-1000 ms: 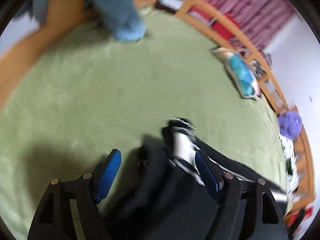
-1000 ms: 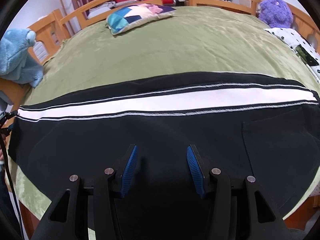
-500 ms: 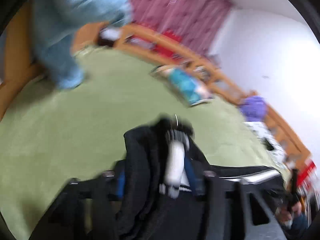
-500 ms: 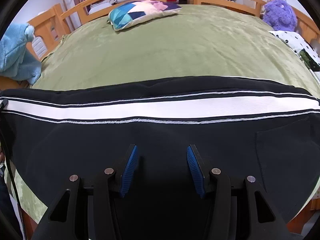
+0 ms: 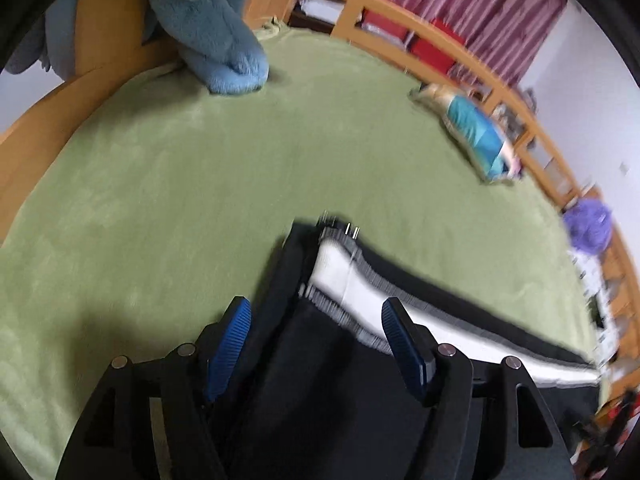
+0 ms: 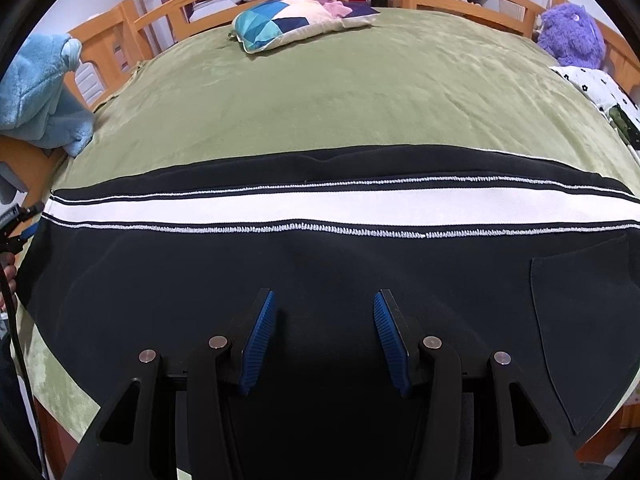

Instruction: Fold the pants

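Black pants (image 6: pixel 200 280) with a white side stripe (image 6: pixel 320 206) lie flat across the near part of the green bedspread (image 6: pixel 360 92). A back pocket (image 6: pixel 580 320) shows at the right. My right gripper (image 6: pixel 324 320) is open, just above the black cloth at the pants' middle. In the left wrist view the leg end of the pants (image 5: pixel 320 320) lies between the open fingers of my left gripper (image 5: pixel 316 320), with the stripe (image 5: pixel 344 276) running off to the right. The left gripper also shows at the left edge of the right wrist view (image 6: pixel 20 224).
A blue plush blanket (image 6: pixel 40 96) hangs on the wooden bed frame (image 6: pixel 120 40) at the left. A patchwork pillow (image 6: pixel 300 20) lies at the far side. A purple plush toy (image 6: pixel 572 36) and a spotted cloth (image 6: pixel 592 84) are at the right.
My left gripper shut on the leg end and lifted it half a second ago; now it is open again and the leg end lies flat. The right gripper has hardly moved.
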Motion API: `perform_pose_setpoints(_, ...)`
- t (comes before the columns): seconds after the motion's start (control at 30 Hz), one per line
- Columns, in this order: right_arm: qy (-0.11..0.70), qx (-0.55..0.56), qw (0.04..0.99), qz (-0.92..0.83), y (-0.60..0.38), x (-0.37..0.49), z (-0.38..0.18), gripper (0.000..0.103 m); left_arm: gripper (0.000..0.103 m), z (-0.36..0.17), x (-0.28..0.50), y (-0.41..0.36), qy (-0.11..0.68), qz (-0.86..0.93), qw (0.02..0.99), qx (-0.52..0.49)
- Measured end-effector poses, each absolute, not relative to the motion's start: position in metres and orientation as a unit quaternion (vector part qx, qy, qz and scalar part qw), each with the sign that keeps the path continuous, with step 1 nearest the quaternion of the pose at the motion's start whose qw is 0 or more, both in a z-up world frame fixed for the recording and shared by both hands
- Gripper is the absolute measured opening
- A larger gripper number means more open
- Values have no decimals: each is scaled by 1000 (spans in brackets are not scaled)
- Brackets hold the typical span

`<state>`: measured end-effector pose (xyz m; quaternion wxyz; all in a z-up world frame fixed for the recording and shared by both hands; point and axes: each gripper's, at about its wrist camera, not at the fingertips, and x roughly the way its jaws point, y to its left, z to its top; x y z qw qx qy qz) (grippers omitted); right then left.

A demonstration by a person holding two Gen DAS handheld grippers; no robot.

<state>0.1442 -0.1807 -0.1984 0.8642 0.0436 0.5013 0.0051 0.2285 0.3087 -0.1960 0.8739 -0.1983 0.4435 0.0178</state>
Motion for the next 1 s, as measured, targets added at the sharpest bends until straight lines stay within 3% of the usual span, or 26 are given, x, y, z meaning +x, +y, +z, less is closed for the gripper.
perform_pose_setpoints(0.2, 491, 38, 871, 1, -188, 136, -190, 51, 66, -206, 171, 330, 447, 79, 871, -186)
perform_pose_setpoints(0.3, 488, 46, 872, -1, -194, 133, -190, 51, 75, -209, 135, 339, 448, 63, 867, -210)
perform_pose_setpoints(0.43, 489, 53, 871, 6, -196, 129, -192, 51, 75, -227, 105, 340, 449, 59, 857, -245)
perform_pose_setpoints(0.67, 479, 48, 876, 13, -192, 110, -183, 51, 72, -237, 127, 335, 411, 83, 869, -265)
perform_pose_setpoints(0.77, 468, 58, 882, 6, -200, 94, -174, 51, 30, -234, 138, 342, 411, 99, 857, -294)
perform_pose_setpoints(0.8, 466, 62, 883, 4, -203, 91, -171, 51, 24, -232, 141, 344, 421, 86, 849, -309)
perform_pose_setpoints(1.0, 436, 69, 897, -2, -220, 72, -151, 51, 24, -160, 136, 288, 392, 115, 895, -178)
